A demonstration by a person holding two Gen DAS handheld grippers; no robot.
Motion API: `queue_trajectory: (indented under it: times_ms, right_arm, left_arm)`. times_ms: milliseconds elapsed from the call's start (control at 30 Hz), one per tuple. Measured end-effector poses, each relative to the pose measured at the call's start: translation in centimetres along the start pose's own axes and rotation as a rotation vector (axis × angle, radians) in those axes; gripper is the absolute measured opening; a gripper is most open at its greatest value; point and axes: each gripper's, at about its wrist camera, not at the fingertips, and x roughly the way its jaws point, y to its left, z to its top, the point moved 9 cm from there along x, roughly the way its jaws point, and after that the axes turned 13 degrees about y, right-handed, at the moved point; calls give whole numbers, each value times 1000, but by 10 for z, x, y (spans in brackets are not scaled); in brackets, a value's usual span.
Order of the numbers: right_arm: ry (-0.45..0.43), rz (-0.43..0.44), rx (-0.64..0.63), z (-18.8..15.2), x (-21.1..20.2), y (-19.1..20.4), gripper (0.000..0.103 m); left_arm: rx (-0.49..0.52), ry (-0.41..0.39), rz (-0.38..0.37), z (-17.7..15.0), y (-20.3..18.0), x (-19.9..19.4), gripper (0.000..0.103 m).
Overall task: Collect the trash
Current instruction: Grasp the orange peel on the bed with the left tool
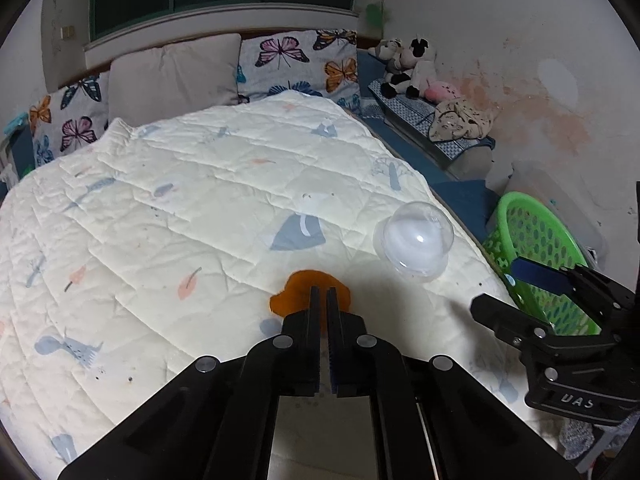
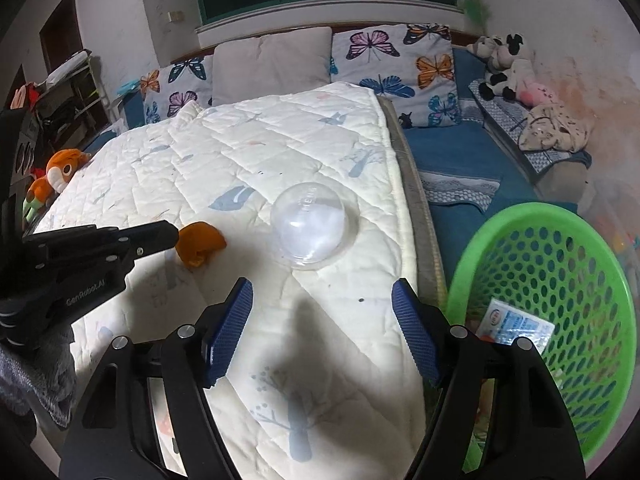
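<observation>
The left gripper [image 1: 323, 294] is clenched on the orange peel [image 2: 200, 243], pinching its near edge to lift it off the quilt [image 1: 168, 216]. The right gripper [image 2: 322, 334] is released, empty, near the clear dome [image 2: 314, 231]. The basket [image 2: 600, 264] waits at right.

Glossy clear plastic dome [image 2: 314, 226] on matt quilted cloth blanket [image 2: 248, 152].

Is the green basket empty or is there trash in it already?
Not empty. Through the rim of the green basket, the right wrist view shows a printed packet lying inside.
</observation>
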Motion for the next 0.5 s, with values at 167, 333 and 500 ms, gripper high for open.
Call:
queue_trajectory:
  times_ms: [167,333,500]
  right_arm:
    - [0,-6,-6,0,0,-3,72]
    - [1,-4,-9,0,1,-3,72]
    - [5,-1,-11,0,4,-3,72]
  left_arm:
    - [21,2,2,-3,-4,2,7]
    - [-7,-12,28,-2,2,2,60]
    - [7,-15,27,1,2,4,60]
